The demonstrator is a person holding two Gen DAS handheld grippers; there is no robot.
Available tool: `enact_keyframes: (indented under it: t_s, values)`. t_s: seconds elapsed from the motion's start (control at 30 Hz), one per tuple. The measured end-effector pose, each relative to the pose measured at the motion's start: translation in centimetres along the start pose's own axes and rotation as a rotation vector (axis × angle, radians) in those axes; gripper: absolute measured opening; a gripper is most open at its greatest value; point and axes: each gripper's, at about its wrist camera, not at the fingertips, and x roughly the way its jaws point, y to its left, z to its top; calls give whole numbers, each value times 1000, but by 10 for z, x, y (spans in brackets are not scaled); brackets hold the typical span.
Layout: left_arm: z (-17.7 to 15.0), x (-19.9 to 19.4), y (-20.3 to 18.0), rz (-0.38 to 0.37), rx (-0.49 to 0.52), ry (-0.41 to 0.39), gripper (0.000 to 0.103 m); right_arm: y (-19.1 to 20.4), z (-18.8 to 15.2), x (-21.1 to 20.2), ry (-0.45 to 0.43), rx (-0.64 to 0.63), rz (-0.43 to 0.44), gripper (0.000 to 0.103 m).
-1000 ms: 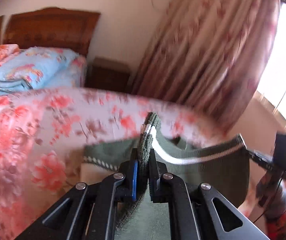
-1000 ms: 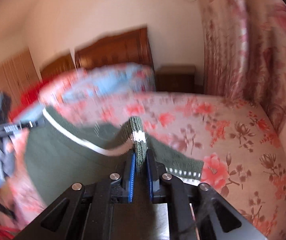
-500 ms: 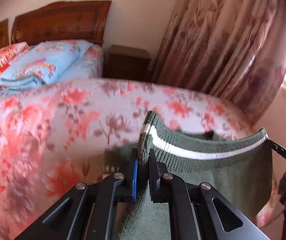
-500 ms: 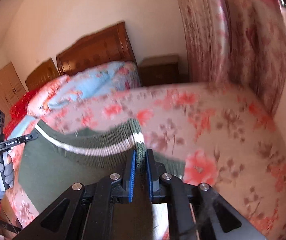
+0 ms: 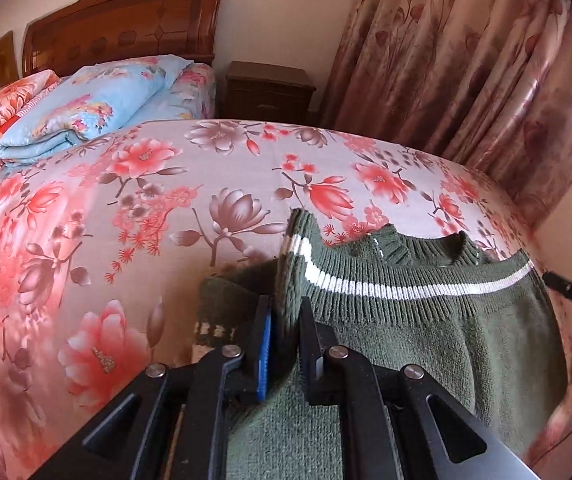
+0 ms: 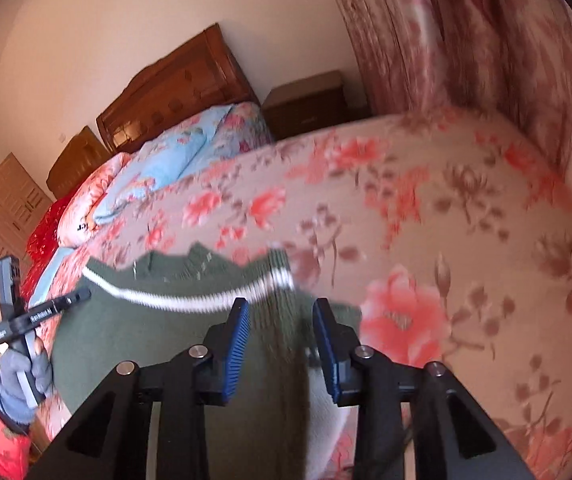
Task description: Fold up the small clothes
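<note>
A dark green knit sweater [image 5: 426,340] with a white stripe along its ribbed hem lies on the near part of the floral bed [image 5: 126,220], its hem folded over towards the collar. My left gripper [image 5: 286,308] is shut on one hem corner, which stands up between its pads. In the right wrist view the sweater [image 6: 158,332] is blurred. The jaws of my right gripper [image 6: 282,308] are opening, and the other hem corner sits loose between the blue pads. A gloved hand [image 6: 18,372] holds the left gripper at that view's left edge.
A folded blue floral quilt [image 5: 94,108] and an orange one lie at the bed's head below a wooden headboard [image 5: 118,12]. A dark nightstand [image 5: 266,92] stands beside the bed. Floral curtains [image 5: 466,60] hang on the right. Wardrobe doors [image 6: 2,208] show at the far left.
Both grippers have come down and forward, bringing the striped hem over the sweater onto the bed. The right jaws, shut on the hem before, now stand apart.
</note>
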Motion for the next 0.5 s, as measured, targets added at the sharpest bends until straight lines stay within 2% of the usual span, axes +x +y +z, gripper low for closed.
enact_keyframes:
  t_s: [0.17,0.27,0.4,0.47,0.5]
  values:
    - [2,3,3,-2,-19,10,103,4,0,9,2,-32,13,33]
    - [2,5,4,-1,-26,17,103,14,6,18,33,-86,-27,33]
    - [1,5,8,-14,-48,17,103,11,4,33,81,-98,-38,33]
    - [1,4,9,-14,-50,18,103,12,0,25,30,-112,-38,13]
    - [1,-1,8,-16,-49,11,103,16,-1,14,-17,-132,-47,10]
